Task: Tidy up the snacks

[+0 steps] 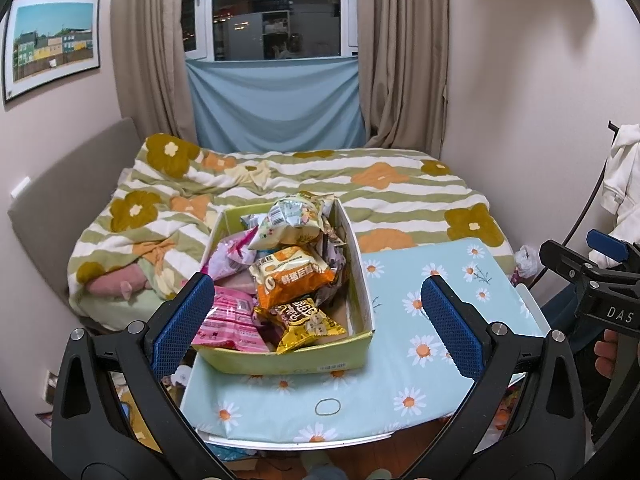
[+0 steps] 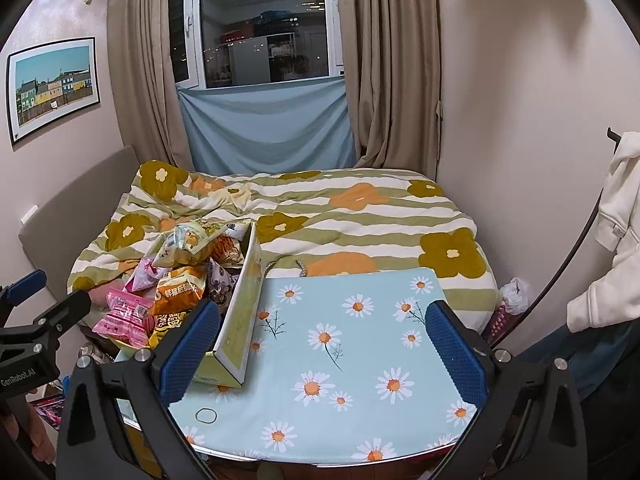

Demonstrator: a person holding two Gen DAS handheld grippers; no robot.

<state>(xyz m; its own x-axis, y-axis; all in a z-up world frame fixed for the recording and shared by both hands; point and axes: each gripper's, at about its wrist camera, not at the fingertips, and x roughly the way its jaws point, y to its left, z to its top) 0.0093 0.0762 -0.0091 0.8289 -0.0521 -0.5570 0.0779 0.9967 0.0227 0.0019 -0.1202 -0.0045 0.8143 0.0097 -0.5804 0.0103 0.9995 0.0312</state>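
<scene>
A yellow-green cardboard box [image 1: 280, 362] stands on the left half of a small table with a daisy-print cloth [image 1: 420, 320]. Snack packets are heaped in it: an orange one [image 1: 292, 280], a pink one [image 1: 228, 320], a yellow one [image 1: 308, 320] and a pale bag [image 1: 288, 224] on top. My left gripper [image 1: 318, 320] is open in front of the box, holding nothing. My right gripper [image 2: 324, 352] is open over the bare cloth [image 2: 360, 340], with the box [image 2: 240, 312] by its left finger [image 2: 192, 352]. Each gripper shows at the edge of the other's view.
A bed with a striped flower duvet [image 1: 360, 188] lies right behind the table. A small ring [image 2: 206, 415] lies on the cloth near the front edge. A white garment [image 2: 612, 232] hangs at the right wall. Clutter covers the floor left of the table.
</scene>
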